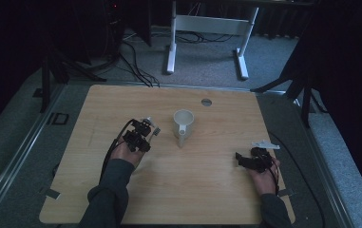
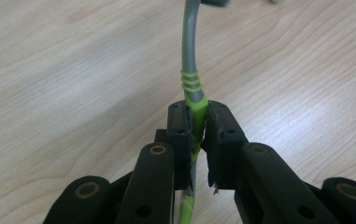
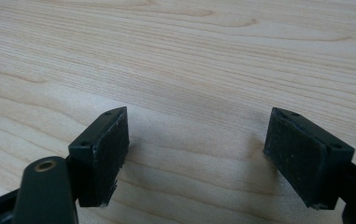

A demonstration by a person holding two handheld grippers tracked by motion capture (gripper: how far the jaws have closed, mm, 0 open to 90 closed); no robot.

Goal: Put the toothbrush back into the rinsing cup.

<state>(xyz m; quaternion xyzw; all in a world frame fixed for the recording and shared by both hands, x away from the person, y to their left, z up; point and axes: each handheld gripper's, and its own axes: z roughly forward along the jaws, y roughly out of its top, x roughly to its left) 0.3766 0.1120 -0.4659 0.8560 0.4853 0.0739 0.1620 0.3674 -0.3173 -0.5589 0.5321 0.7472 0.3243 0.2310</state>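
A white mug (image 1: 184, 123) stands near the middle of the wooden table (image 1: 202, 190), its handle turned toward the near edge. Left of the mug, my left gripper (image 1: 146, 128) (image 2: 199, 122) is shut on the green handle of a thin utensil (image 2: 190, 70), just above the tabletop. The utensil's grey stem runs forward past the jaws, and its far end (image 1: 156, 131) lies short of the mug; I cannot tell what kind of head it has. My right gripper (image 1: 239, 157) (image 3: 196, 140) rests low at the right of the table, open, with bare wood between its pads.
A round grey grommet (image 1: 206, 101) sits in the table's far part. Beyond the table stand a white desk frame (image 1: 207, 28) and floor cables. Dark stands flank the table on both sides.
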